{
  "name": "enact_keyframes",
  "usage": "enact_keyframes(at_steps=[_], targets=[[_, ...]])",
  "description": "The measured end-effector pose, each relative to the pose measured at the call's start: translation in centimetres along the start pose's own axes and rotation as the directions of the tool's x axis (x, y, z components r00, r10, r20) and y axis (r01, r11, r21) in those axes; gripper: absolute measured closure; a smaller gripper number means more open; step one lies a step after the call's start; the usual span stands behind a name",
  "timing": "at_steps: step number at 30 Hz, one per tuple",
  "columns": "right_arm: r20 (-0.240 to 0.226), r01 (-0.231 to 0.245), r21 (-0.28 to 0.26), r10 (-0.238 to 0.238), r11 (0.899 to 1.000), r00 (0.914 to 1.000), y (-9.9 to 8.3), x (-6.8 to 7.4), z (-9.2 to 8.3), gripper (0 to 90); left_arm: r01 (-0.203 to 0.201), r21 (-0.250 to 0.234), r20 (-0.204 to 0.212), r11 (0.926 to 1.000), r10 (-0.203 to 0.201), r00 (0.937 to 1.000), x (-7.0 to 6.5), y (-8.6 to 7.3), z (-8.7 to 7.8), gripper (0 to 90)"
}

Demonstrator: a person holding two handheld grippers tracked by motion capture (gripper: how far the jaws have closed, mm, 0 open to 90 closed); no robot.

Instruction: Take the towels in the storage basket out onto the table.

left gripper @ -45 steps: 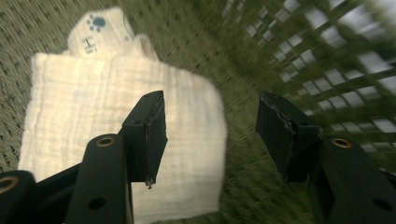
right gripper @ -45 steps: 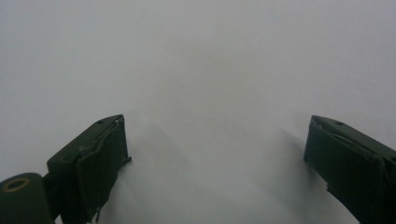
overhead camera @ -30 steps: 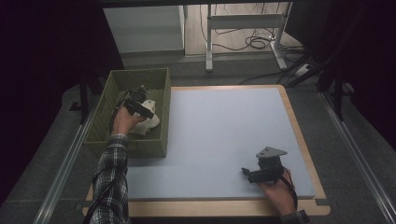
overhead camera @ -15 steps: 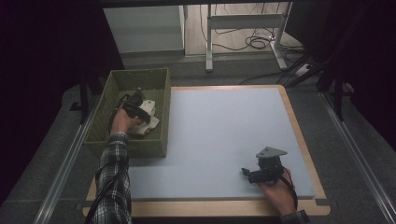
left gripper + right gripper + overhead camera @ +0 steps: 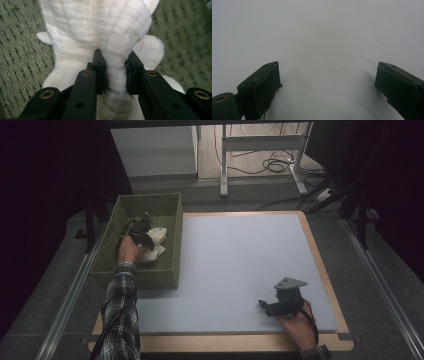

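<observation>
Large pale grey-blue mat (image 5: 240,270) spread over a wooden-edged table (image 5: 325,270), bare apart from the right gripper (image 5: 264,305) near the front right corner. Beyond the table's far edge, a white cabinet (image 5: 152,150), a metal frame's legs (image 5: 260,150) and loose cables (image 5: 272,165) on the floor, well apart from the work area. At the table's left, touching the mat's edge, a green woven basket (image 5: 150,275) with tall walls that close in the space around the left gripper (image 5: 146,225). Inside the basket, a white plush toy (image 5: 152,245) lying on the woven bottom, partly covered from above by the left hand (image 5: 129,250) and a plaid sleeve (image 5: 120,320). From the high view, grip on the toy too small to judge; from the left gripper view, black jaws clenched on a narrow fold of the plush toy (image 5: 100,30), fabric pinched between the pads (image 5: 98,65), with the green weave of the basket (image 5: 20,55) on both sides. Right gripper held low over the mat by the right hand (image 5: 297,322), grey three-cornered plate on top. From the right gripper view, right gripper (image 5: 327,75) with jaws spread wide apart, nothing between them, only the plain mat (image 5: 317,30) beneath.
</observation>
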State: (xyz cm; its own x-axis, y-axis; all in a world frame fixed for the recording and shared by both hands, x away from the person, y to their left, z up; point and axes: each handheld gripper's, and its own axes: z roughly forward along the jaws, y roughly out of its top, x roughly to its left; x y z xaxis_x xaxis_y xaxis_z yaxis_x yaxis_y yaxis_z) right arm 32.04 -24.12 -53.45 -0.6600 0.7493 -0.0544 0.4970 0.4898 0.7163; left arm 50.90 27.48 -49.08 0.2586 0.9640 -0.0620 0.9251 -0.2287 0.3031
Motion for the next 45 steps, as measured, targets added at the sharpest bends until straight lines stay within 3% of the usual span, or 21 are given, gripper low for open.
enact_keyframes(at_steps=[4,11,15,24,35,45], targets=[[0.000,0.000,0.000,0.000,1.000,1.0000,0.0,0.0,0.0,6.4,0.022,-0.039,0.036,0.9990,-0.021,0.9991,0.4,-0.1,-1.8,74.3],[0.000,0.000,0.000,0.000,1.000,1.0000,0.0,0.0,0.0,6.4,0.016,-0.091,0.078,0.9957,-0.009,0.9969,0.4,-0.5,-5.9,74.0],[0.000,0.001,0.000,-0.001,1.000,1.0000,0.0,0.0,0.0,6.4,-0.004,-0.111,0.096,0.9938,0.015,0.9953,0.3,-0.9,-8.1,73.7],[0.000,-0.001,0.001,0.001,1.000,1.0000,0.0,0.0,0.0,6.4,-0.066,-0.140,0.091,0.9880,0.079,0.9927,-1.0,-1.5,-12.2,72.9],[0.001,-0.001,0.001,0.001,1.000,1.0000,0.0,0.0,0.0,6.4,-0.118,-0.150,0.102,0.9816,0.134,0.9856,-3.1,-1.7,-15.2,72.4],[0.001,-0.001,0.002,0.001,1.000,1.0000,0.0,0.0,0.0,6.5,-0.180,-0.150,0.124,0.9721,0.199,0.9721,-5.5,-1.6,-16.8,72.0]])
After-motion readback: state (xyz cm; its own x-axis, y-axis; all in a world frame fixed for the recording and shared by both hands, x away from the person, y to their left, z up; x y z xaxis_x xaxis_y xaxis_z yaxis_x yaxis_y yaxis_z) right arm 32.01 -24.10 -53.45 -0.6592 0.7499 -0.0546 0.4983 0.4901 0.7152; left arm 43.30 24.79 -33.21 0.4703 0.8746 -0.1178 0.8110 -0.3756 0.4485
